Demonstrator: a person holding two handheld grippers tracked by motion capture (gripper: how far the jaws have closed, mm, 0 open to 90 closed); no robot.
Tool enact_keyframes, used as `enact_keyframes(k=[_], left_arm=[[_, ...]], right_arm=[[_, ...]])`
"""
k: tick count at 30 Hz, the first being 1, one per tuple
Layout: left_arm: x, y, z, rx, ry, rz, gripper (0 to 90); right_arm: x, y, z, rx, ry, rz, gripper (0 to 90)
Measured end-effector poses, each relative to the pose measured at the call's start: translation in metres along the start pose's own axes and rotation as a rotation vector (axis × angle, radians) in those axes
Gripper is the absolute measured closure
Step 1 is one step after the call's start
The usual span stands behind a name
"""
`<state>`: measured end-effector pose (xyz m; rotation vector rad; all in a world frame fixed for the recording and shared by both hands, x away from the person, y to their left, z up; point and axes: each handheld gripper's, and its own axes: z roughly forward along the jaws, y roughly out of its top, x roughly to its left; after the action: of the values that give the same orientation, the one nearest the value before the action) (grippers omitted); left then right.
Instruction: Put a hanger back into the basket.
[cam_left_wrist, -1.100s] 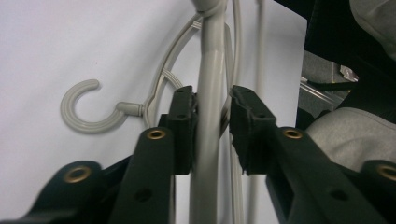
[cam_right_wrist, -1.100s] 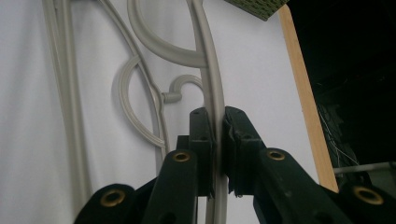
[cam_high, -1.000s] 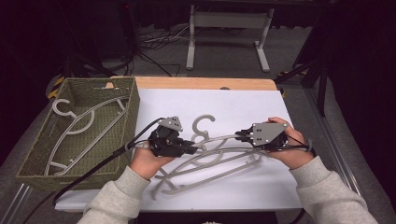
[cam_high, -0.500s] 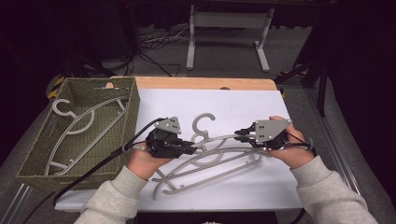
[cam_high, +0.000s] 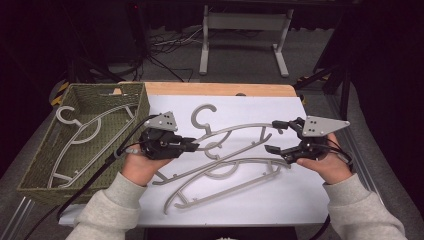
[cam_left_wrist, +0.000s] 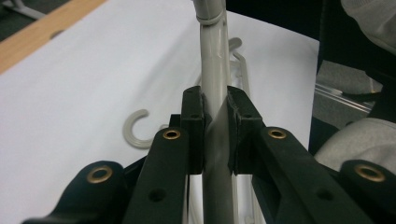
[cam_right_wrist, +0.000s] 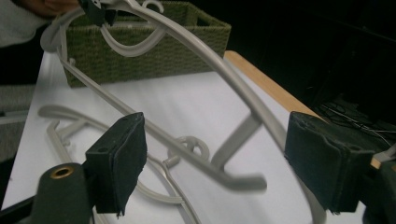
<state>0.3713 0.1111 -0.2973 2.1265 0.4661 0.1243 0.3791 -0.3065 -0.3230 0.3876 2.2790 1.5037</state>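
A grey plastic hanger (cam_high: 240, 128) hangs over the white table top, its hook (cam_high: 202, 117) toward the back. My left gripper (cam_high: 196, 145) is shut on the hanger's left arm near the neck. In the left gripper view the pads (cam_left_wrist: 194, 116) squeeze the grey bar (cam_left_wrist: 215, 70). My right gripper (cam_high: 271, 136) has just been opening and stands open at the hanger's right end. In the right gripper view the hanger's arm (cam_right_wrist: 205, 51) runs between the spread jaws, close to the right pad (cam_right_wrist: 322, 163), and neither pad presses on it. A second hanger (cam_high: 225, 175) lies flat nearer me.
A green woven basket (cam_high: 107, 89) stands at the table's left with another hanger (cam_high: 82, 135) inside. The white sheet (cam_high: 280, 200) covers the table, with a wooden edge (cam_high: 220, 89) at the back. A metal stand (cam_high: 245, 22) sits on the floor beyond.
The right gripper's jaws have opened off the hanger's right end and that hand has shifted right. The left gripper has risen slightly with the hanger still in it.
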Motion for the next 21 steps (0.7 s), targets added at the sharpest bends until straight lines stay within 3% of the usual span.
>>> enact_keyframes(k=[4, 13, 17, 19, 20, 21], left_arm=[[0.004, 0.003, -0.019, -0.018, 0.038, 0.002, 80.1], [0.010, 0.010, -0.056, -0.024, 0.138, 0.010, 80.0], [0.015, 0.009, -0.070, -0.033, 0.175, 0.002, 80.0], [0.016, 0.009, -0.077, -0.037, 0.190, -0.003, 80.0], [0.016, 0.009, -0.077, -0.037, 0.190, -0.003, 80.0], [0.017, 0.009, -0.081, -0.040, 0.200, -0.003, 80.0]], right_arm=[[-0.002, -0.006, -0.012, -0.043, -0.016, 0.040, 21.8], [-0.007, -0.032, -0.022, -0.033, -0.040, 0.105, 22.4], [-0.007, -0.044, -0.026, -0.026, -0.098, 0.150, 11.3], [-0.008, -0.051, -0.028, -0.019, -0.122, 0.218, 8.0], [-0.008, -0.051, -0.028, -0.019, -0.122, 0.218, 8.0], [-0.009, -0.054, -0.029, -0.024, -0.130, 0.268, 6.5]])
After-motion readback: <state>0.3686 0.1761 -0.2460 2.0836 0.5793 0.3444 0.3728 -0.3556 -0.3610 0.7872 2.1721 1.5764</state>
